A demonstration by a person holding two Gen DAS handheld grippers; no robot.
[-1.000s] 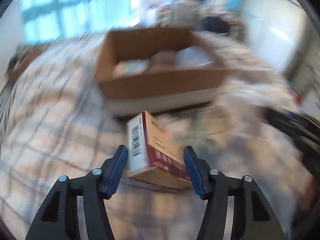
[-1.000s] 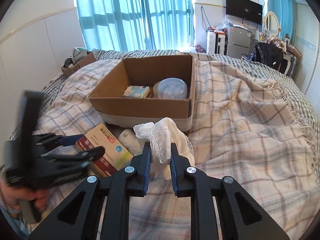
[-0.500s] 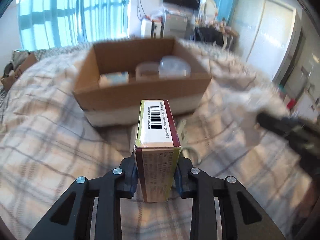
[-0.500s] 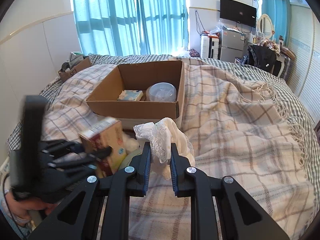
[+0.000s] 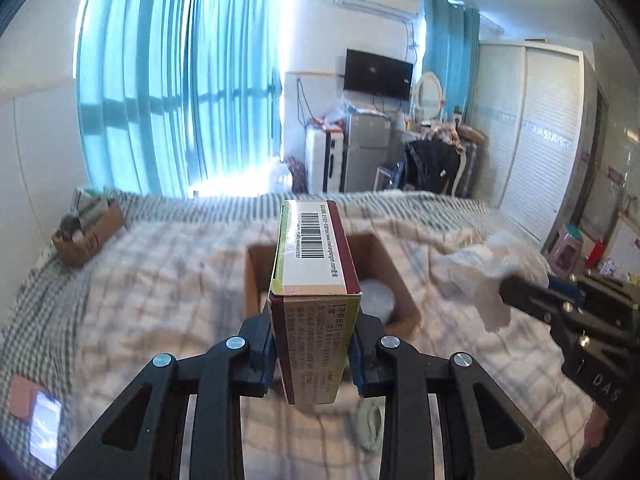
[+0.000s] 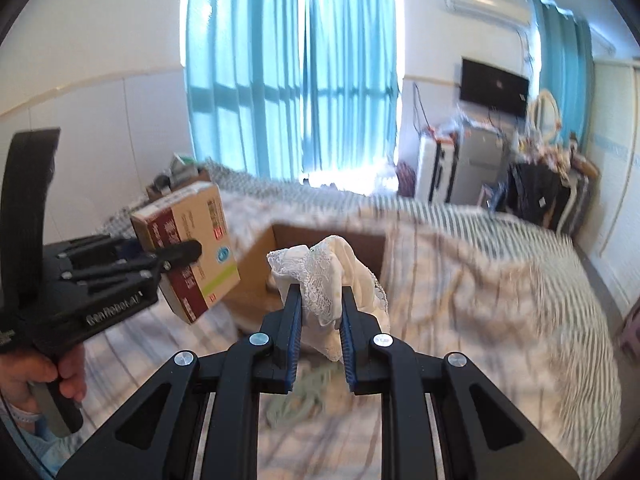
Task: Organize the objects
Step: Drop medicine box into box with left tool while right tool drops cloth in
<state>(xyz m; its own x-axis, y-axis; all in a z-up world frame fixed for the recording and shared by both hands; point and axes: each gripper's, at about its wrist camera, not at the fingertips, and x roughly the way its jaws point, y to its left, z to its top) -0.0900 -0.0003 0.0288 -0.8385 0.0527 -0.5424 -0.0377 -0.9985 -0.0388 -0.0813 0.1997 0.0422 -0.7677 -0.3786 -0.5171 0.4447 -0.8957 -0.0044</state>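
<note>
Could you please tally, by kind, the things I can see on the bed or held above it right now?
Cardboard boxes: 2, the open box and the small box at the far corner
Printed cartons: 1, the carton in the left gripper
Cloths: 1, the white lace cloth in the right gripper
Phones: 1, the phone
Total: 5

Bed (image 5: 152, 280) w/ plaid blanket (image 6: 480, 280), striped toward far edge. On it: open cardboard box (image 5: 404, 292) mid-bed; smaller box (image 5: 86, 236) w/ clutter at far left corner; phone (image 5: 46, 428) beside a reddish flat item (image 5: 22, 398), near left edge; pale green cord (image 6: 308, 390) bunched on blanket at near side, blurred.
</note>
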